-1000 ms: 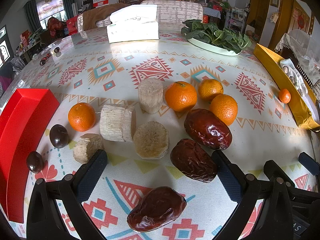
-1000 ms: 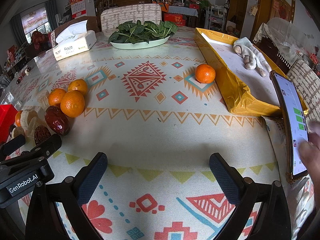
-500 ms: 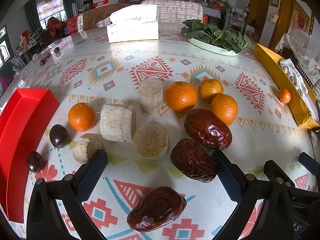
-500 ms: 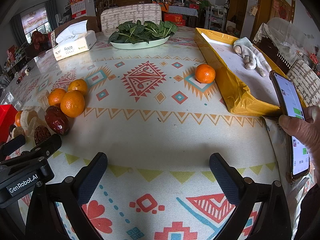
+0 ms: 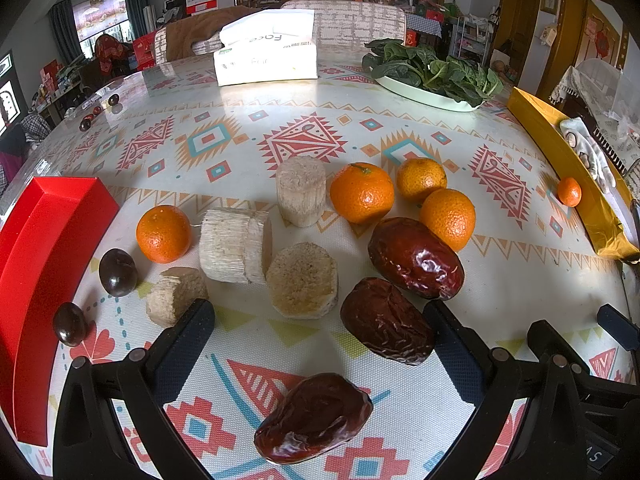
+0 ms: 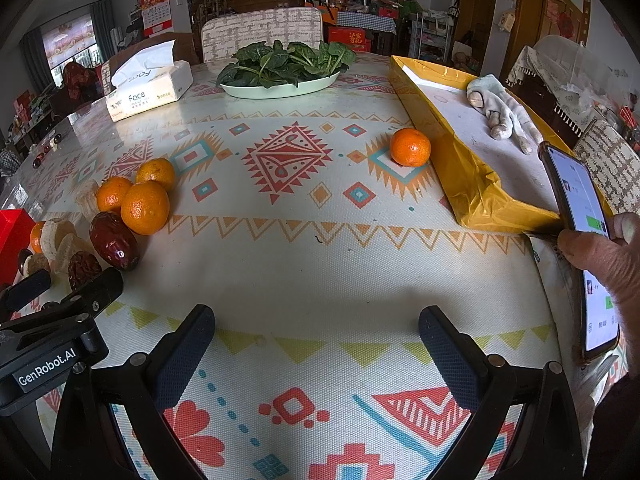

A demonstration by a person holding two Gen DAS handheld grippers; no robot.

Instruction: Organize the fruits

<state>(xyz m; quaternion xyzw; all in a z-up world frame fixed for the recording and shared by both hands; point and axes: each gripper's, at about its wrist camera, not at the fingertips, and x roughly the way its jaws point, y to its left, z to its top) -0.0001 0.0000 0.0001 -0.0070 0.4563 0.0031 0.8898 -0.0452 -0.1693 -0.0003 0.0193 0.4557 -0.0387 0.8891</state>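
Red tray [image 5: 48,264] running off left edge in left wrist view; only corner [image 6: 10,236] showing in right wrist view. Beside that tray, fruit cluster overlapping: left gripper body [image 6: 52,332] covering nearest date [image 6: 83,270] and pale cylinders [image 6: 60,240]. Phone [image 6: 580,240] partly hiding behind hand [image 6: 600,256], screen text too small to read. Yellow tray [image 5: 568,172] getting cut by right edge.
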